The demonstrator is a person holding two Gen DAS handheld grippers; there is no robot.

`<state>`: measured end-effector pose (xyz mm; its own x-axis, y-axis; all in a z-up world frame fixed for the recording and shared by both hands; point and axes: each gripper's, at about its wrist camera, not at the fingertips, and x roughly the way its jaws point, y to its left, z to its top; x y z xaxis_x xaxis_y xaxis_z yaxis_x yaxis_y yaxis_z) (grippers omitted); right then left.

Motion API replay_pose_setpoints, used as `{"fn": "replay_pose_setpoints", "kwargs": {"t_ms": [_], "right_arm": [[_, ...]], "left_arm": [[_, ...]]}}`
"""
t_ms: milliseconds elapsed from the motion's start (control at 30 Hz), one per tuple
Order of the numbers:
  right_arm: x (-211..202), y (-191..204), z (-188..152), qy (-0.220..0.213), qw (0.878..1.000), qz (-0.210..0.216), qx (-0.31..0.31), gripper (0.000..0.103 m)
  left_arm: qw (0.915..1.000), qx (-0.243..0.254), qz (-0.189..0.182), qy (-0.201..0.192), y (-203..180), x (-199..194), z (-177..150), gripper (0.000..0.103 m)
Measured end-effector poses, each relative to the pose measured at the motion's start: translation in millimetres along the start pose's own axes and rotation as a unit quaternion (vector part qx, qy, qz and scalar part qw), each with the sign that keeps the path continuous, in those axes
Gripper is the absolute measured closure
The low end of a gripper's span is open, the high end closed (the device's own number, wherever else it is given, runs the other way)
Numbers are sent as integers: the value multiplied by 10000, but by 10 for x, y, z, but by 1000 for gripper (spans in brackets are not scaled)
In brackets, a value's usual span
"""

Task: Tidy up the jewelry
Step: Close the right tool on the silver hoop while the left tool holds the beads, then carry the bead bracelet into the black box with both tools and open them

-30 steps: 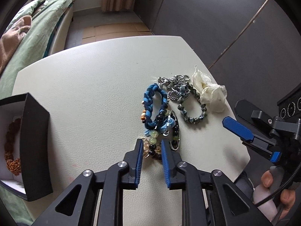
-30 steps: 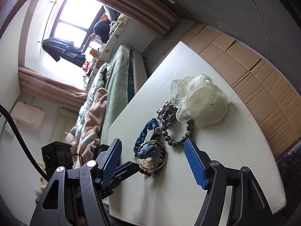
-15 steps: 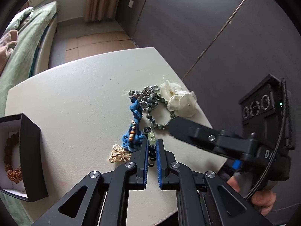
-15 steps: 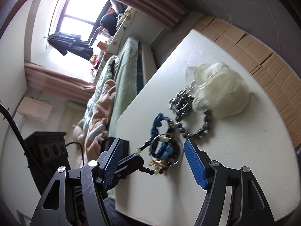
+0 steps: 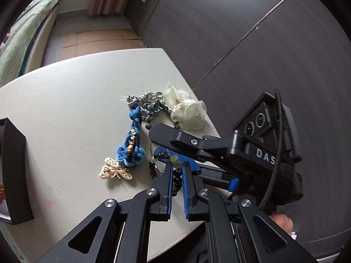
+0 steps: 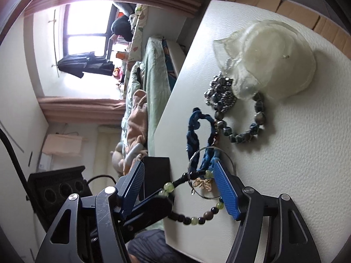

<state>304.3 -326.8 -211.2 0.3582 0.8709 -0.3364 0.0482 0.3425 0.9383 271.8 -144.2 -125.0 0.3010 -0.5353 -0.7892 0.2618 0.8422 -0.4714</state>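
**Beaded bracelet pinched and lifted clear of the tangle**

The left hand-held gripper is clamped on a beaded bracelet of dark and pale-green beads, its blue pads pressed together on a few of the dark ones. The strand is held by one short stretch, so the rest of the loop hangs free and can be drawn away from the pile without dragging its neighbours along. In the right wrist view the same bracelet sags in an arc past the near edge of the tabletop.

The right hand-held gripper has its jaws apart, and they have just been closing a little. Part of the strand and a thin wire hoop lie between the pads, but neither pad presses on anything yet. It looks placed to steady or catch the loose end of the loop, or to hold back what is snagged on it; which of these I cannot tell.

The remaining jewelry lies in a line on the tabletop: a blue braided bracelet, a gold butterfly brooch just beside its lower end, a silver chain cluster, a grey stone bead bracelet and a cream fabric flower at the far end. These pieces touch or overlap, which is likely why one strand is being teased out alone.

A black box stands open at the left edge of the tabletop, well apart from the pile, with something brown inside. It seems the place where sorted pieces go.
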Motion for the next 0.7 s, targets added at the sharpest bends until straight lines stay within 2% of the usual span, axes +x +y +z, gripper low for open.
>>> {"fn": "replay_pose_setpoints", "kwargs": {"t_ms": [167, 233, 300, 367, 700], "right_arm": [[-32, -102, 22, -70, 9996, 63, 250, 50], [-42, -114, 21, -115, 9995, 34, 286, 58], [-67, -140, 32, -182, 9992, -4, 344, 79], [-87, -167, 37, -238, 9989, -17, 407, 89], [-156, 143, 11, -412, 9989, 168, -146, 94]], "left_arm": [[9999, 35, 34, 92, -30, 65, -40, 95], [9999, 23, 74, 103, -9, 75, -42, 95], [9998, 28, 165, 76, 12, 58, -45, 95], [9997, 25, 244, 27, 44, 8, -46, 95], [9983, -6, 450, -378, 219, -436, -30, 95]]}}
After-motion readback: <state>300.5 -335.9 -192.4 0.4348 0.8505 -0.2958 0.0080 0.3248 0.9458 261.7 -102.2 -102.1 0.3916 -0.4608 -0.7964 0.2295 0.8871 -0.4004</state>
